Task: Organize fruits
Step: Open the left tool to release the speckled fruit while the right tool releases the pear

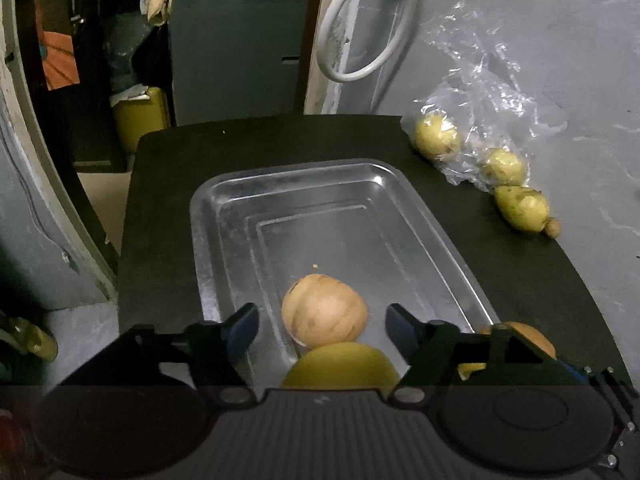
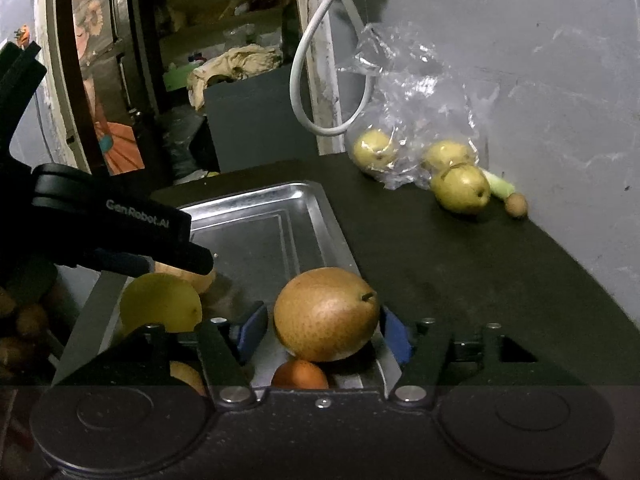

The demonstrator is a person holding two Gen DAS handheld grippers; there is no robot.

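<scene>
The right gripper (image 2: pixel 326 330) pinched a brown pear (image 2: pixel 326 314) over the metal tray's (image 2: pixel 256 216) near end. The left gripper (image 1: pixel 322 326) hung spread above a tan fruit (image 1: pixel 324 312) and a yellow fruit (image 1: pixel 340 366) lying in the tray. Green pears (image 2: pixel 460 188) (some inside a plastic bag (image 2: pixel 412 92)) sat by the wall.
</scene>
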